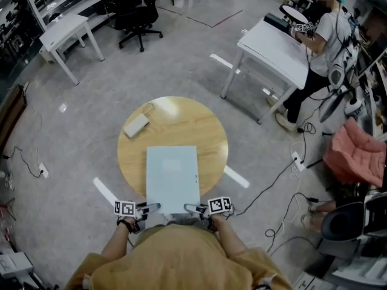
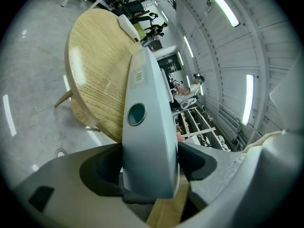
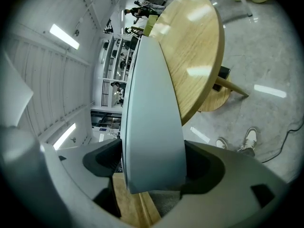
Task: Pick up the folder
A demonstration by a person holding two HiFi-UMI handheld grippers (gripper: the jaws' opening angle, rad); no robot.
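Grey polished floor shows under the near edge of the round light-wood table (image 1: 208, 122), and that is where your work is. Closest to you, your left gripper (image 1: 151, 208) and right gripper (image 1: 192, 209) sit side by side at the table's rim, each rolled onto its side and pointing a little downward and away from you. Both are clamped on the near end of the pale blue-grey rigid folder (image 1: 172, 177), the spine end with the round finger hole. In each gripper view the dark pads meet the folder's two faces with no gap. So the reach and the grip look done. The lift itself looks still to come, because from your head view the folder appears to lie flat along the table, its near end just past the edge. Farther along the top, left of the folder and apart from it, lies a small beige pouch with a cord (image 1: 136, 125). Beyond the table stands a white desk (image 1: 275, 50).
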